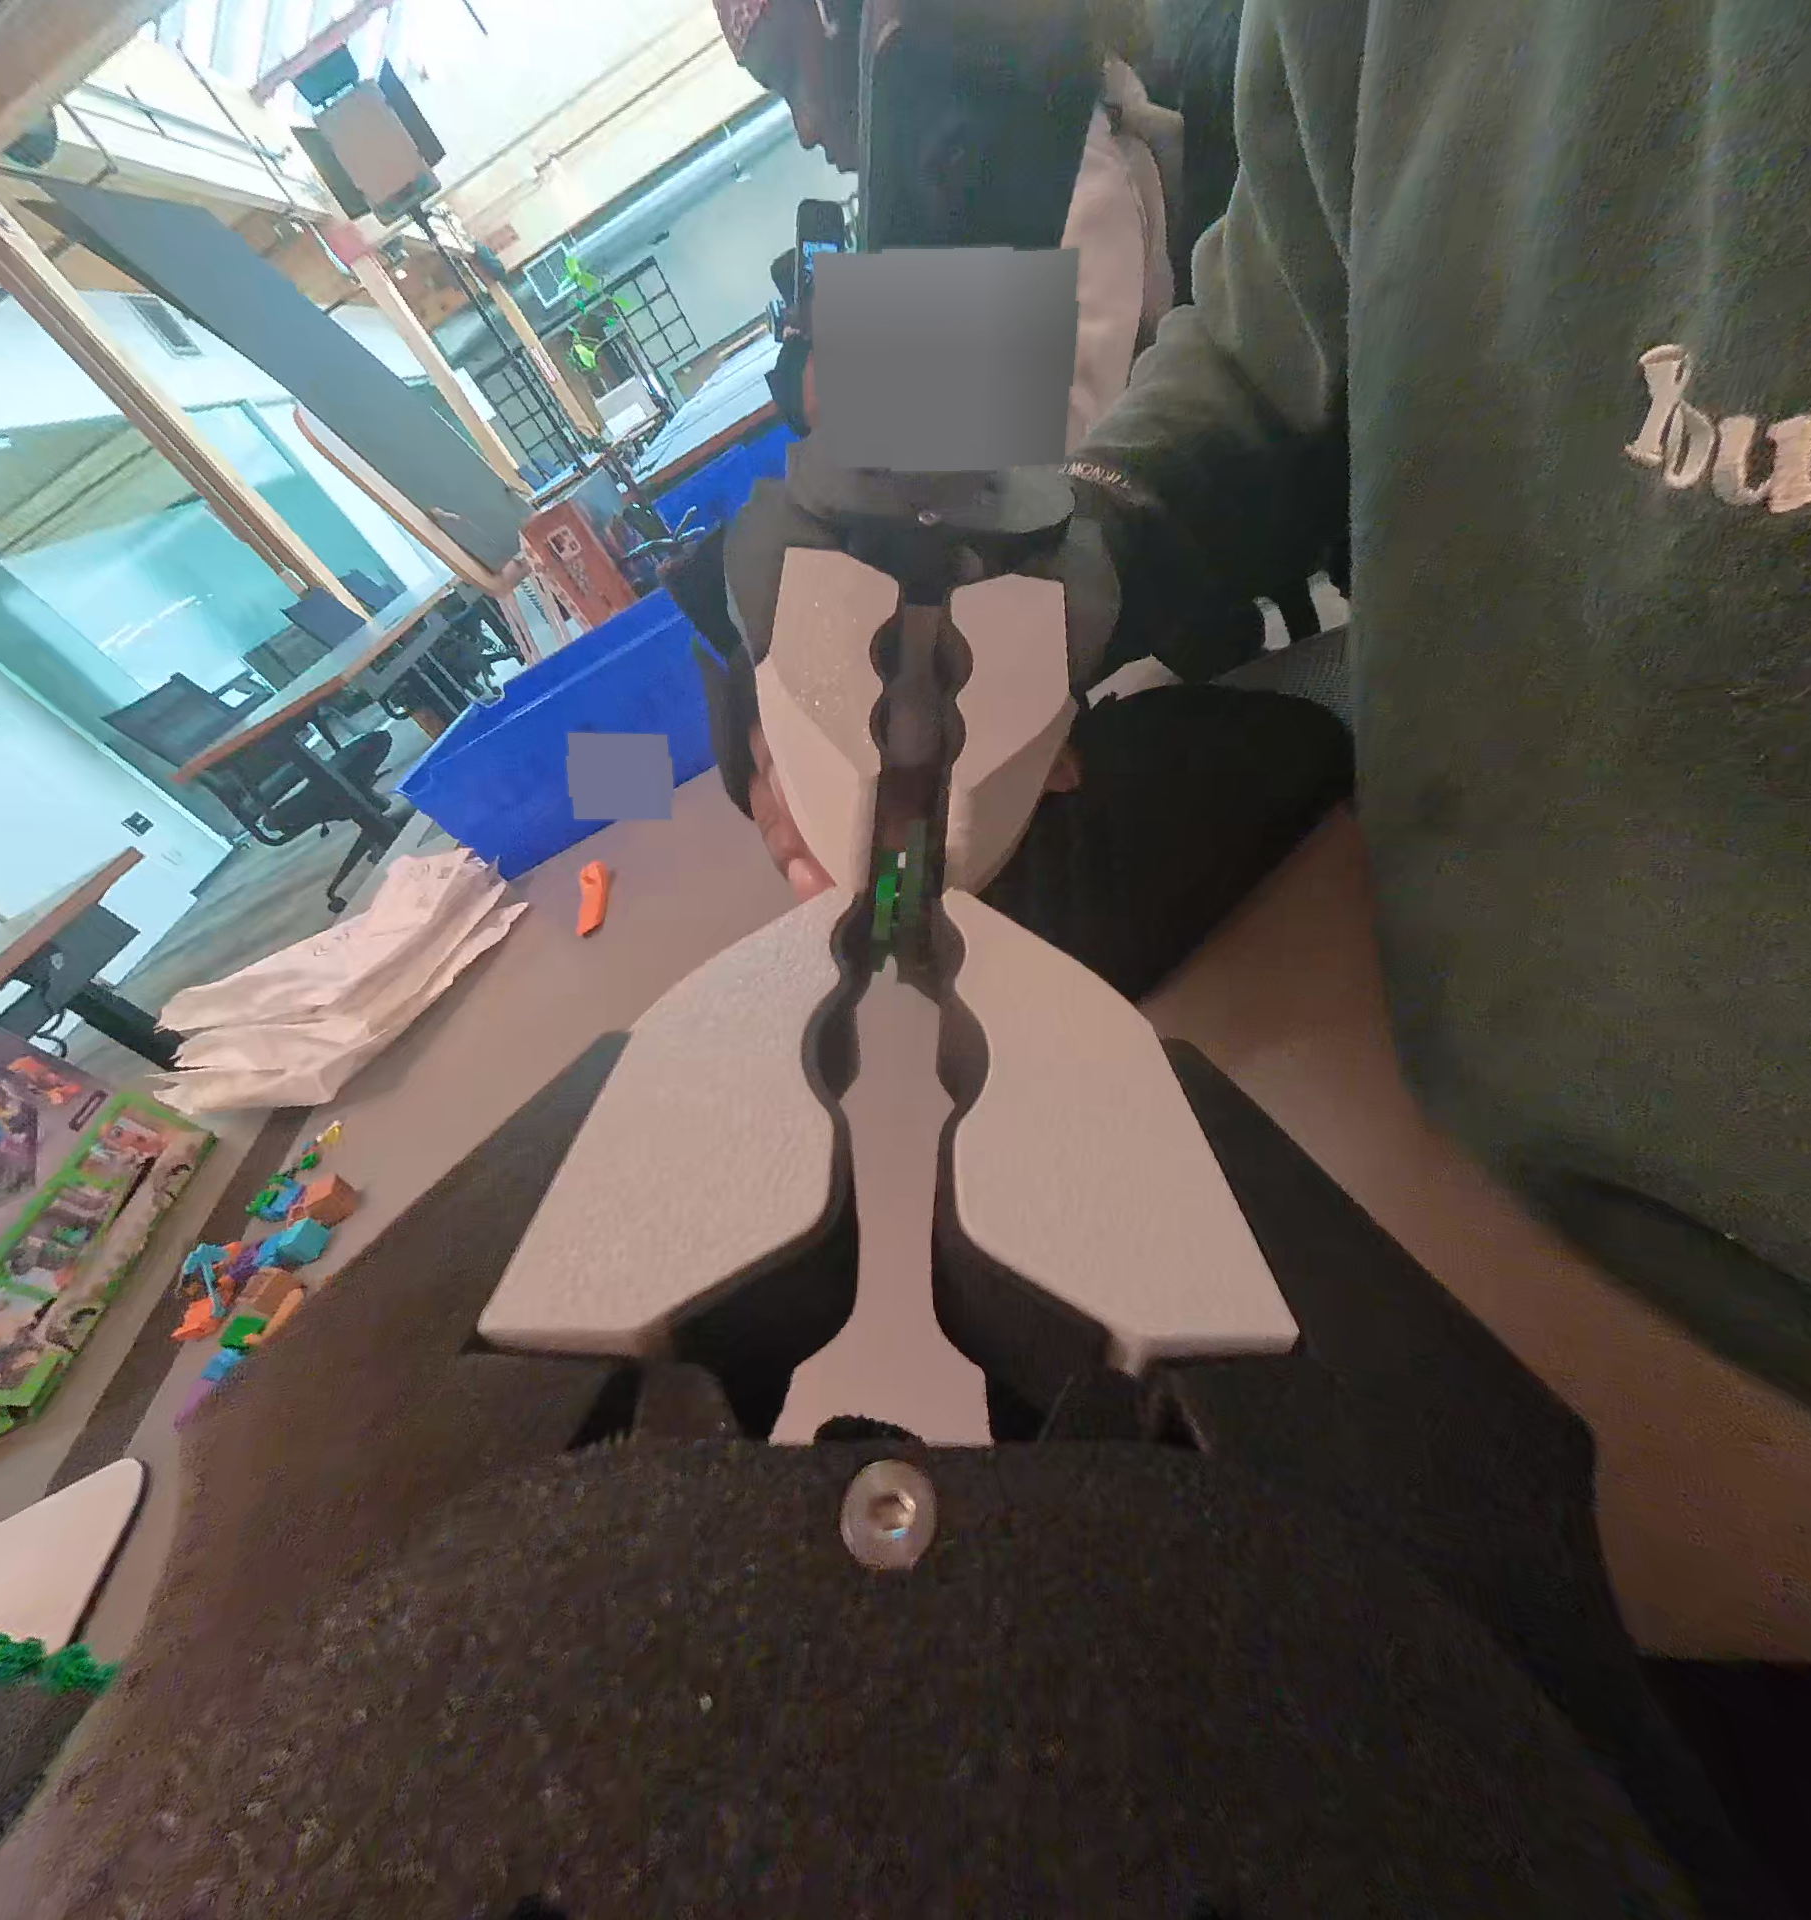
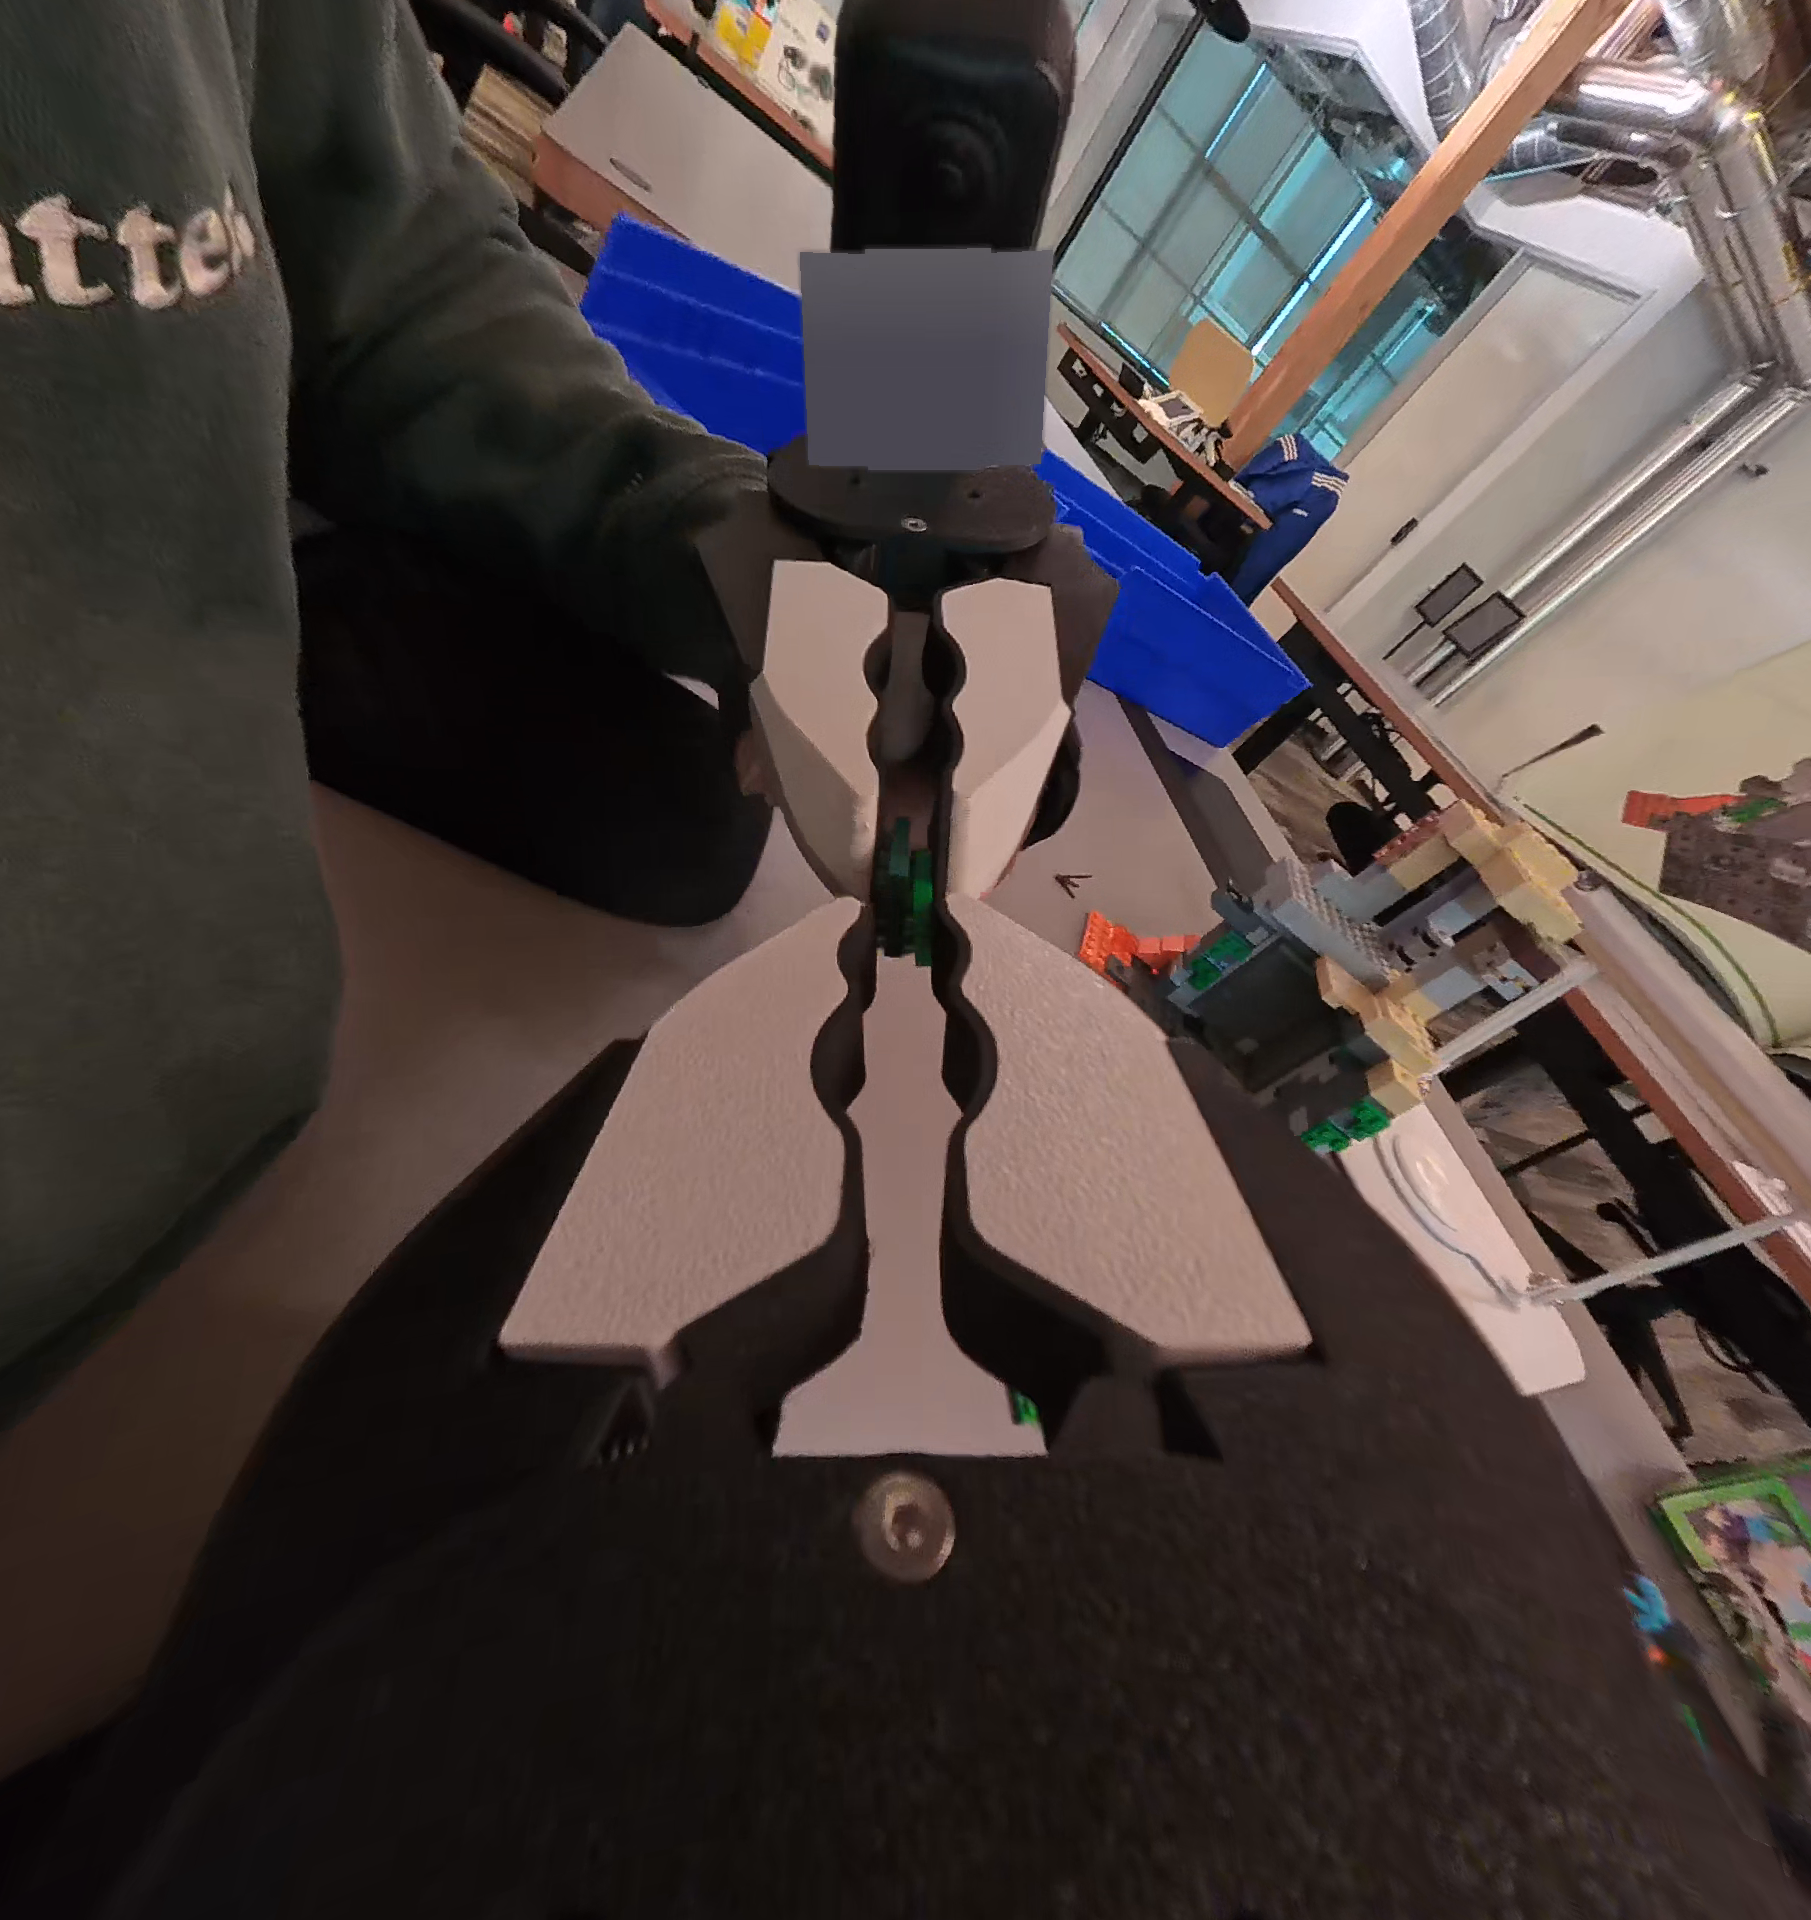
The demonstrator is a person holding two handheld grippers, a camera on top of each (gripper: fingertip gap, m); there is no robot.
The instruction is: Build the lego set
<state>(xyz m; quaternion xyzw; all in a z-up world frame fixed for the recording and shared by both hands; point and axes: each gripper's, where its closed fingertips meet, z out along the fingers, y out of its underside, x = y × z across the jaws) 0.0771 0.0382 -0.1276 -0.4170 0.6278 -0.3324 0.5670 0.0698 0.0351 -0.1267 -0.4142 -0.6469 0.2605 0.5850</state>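
Open-plan office behind, grey worktop point(image 1: 672, 852) below me. Left gripper point(image 1: 896, 940) and right gripper point(image 2: 896, 930) point tip to tip, lifted off the worktop, both sets of jaws narrow and pinching small green lego pieces point(image 1: 893, 891) that meet between the tips; from the right wrist view they read as a darker and a brighter green piece pressed face to face. Judgement: joining two pieces mid-air. To do it well I'd keep both grips firm, line up studs squarely, press straight along the shared axis, no twist. Loose coloured lego bricks point(image 1: 257, 1262) lie on the worktop off to one side, the part-built grey and tan lego model point(image 2: 1327, 997) well apart on the other.
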